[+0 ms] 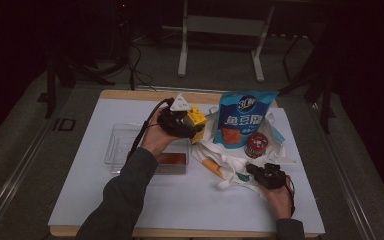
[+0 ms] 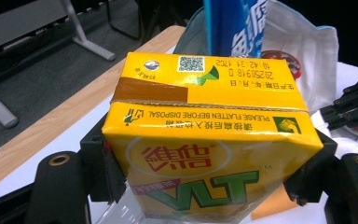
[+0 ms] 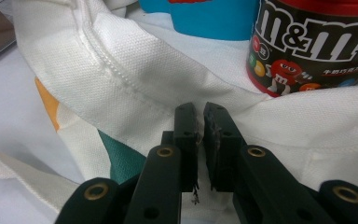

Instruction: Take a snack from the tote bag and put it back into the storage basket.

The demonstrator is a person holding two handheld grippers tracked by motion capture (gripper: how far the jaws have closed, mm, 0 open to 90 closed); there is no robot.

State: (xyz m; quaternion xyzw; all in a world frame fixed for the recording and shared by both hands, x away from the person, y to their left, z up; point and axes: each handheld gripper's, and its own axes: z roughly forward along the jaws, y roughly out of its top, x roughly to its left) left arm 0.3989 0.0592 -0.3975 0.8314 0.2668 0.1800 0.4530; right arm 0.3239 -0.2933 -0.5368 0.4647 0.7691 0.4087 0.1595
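A person packs snacks into a white tote bag [image 1: 230, 165] on a white surface [image 1: 180, 200]. The left tongs [image 1: 182, 122] are clamped across a yellow drink carton [image 2: 209, 135], carried in the air just left of the bag, between a clear tray [image 1: 125, 145] and a blue snack pouch [image 1: 245, 120] that stands in the bag's mouth. The right tongs [image 3: 200, 135] are pinched nearly shut on the bag's hem [image 3: 135, 88] near the front edge, holding the fabric down beside a red M&M's tub [image 3: 312, 46] that stands in the bag. The step in hand looks to be delivering the carton into the opening. To do it well, the right tongs should probably keep their pinch and draw the hem low and outward so the mouth gapes, while the left tongs bring the carton in level, clear of the pouch and tub, and let go only once it rests on the bag's floor. A loose hem could fold over and block the carton.
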